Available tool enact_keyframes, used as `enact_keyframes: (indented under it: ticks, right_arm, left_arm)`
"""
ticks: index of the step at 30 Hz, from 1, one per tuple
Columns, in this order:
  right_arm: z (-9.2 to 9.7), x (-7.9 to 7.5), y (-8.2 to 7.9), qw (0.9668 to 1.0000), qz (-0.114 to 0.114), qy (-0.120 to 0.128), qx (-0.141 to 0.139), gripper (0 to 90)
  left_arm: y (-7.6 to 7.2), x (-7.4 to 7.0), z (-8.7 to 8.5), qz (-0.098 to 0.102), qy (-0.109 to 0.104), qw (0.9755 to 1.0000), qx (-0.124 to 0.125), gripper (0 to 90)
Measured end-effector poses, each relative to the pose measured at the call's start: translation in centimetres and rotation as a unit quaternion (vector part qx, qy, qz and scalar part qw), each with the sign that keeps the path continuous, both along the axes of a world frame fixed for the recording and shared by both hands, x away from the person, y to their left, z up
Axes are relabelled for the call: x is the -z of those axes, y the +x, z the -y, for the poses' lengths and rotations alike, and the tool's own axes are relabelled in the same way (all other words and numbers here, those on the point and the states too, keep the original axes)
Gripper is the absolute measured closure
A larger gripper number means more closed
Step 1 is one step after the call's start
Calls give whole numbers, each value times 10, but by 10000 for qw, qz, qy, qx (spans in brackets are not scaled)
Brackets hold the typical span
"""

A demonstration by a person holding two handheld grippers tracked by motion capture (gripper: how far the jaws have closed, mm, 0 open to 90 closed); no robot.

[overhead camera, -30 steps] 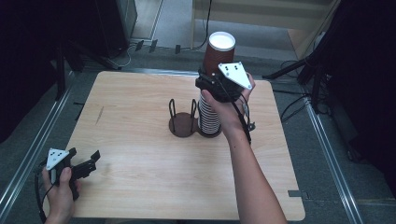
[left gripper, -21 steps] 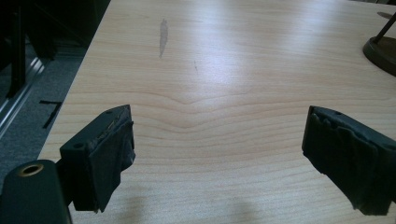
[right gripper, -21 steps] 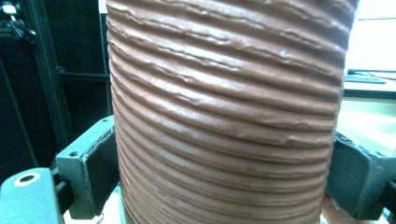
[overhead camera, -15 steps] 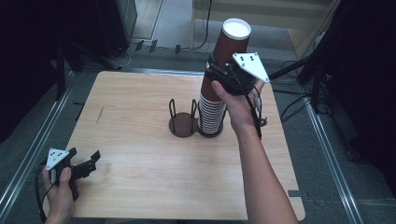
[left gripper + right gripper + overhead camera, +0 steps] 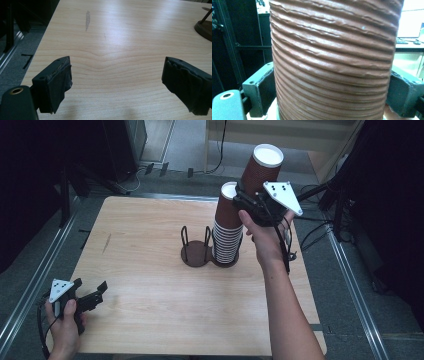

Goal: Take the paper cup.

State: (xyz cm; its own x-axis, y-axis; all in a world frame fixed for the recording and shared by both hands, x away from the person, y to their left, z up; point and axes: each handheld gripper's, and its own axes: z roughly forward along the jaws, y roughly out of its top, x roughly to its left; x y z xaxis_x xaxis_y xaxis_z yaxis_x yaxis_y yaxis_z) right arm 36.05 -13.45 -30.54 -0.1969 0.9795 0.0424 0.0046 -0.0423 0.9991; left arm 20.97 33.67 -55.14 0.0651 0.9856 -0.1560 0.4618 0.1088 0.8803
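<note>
A: From the high view we see the right tool [image 5: 251,200] at 1 o'clock above the desk [image 5: 150,250], clamped on 1 brown ribbed cup [image 5: 260,170], held tilted in the air, clear of the stack of cups [image 5: 227,232].

B: That stack stands in a dark 2-ring holder [image 5: 196,254] near the desk's centre, in the ring toward 3 o'clock. The left tool [image 5: 92,296] sits low at 7 o'clock, jaws apart, holding nothing.

A: In the left gripper view we see its 2 pads [image 5: 56,80] spread wide over bare wood.

B: In the right gripper view, both pads [image 5: 260,90] press the cup's ribbed wall.
</note>
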Motion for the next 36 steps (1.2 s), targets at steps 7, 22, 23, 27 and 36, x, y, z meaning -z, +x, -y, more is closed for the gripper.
enact_keyframes:
  ticks: [7, 22, 23, 27, 36]
  right_arm:
    - [16, 7, -5, 9999, -21, 48, 97, 103]
    - [47, 25, -19, 9996, -87, 57, 281, 103]
    - [48, 26, -20, 9995, -95, 43, 295, 103]
    - [51, 36, -25, 9995, -104, 10, 314, 103]
    - [59, 63, -39, 9989, -166, -50, 438, 103]
  left_arm:
    - [0, 0, 0, 4, 6, 10000, 6, 98]
    - [-1, 0, 0, 12, 2, 10000, 32, 98]
    - [-1, 0, 0, 35, -30, 10000, 32, 98]
    - [-1, 0, -1, 74, -71, 9999, 74, 98]
    - [-1, 0, -2, 235, -283, 9988, 325, 98]
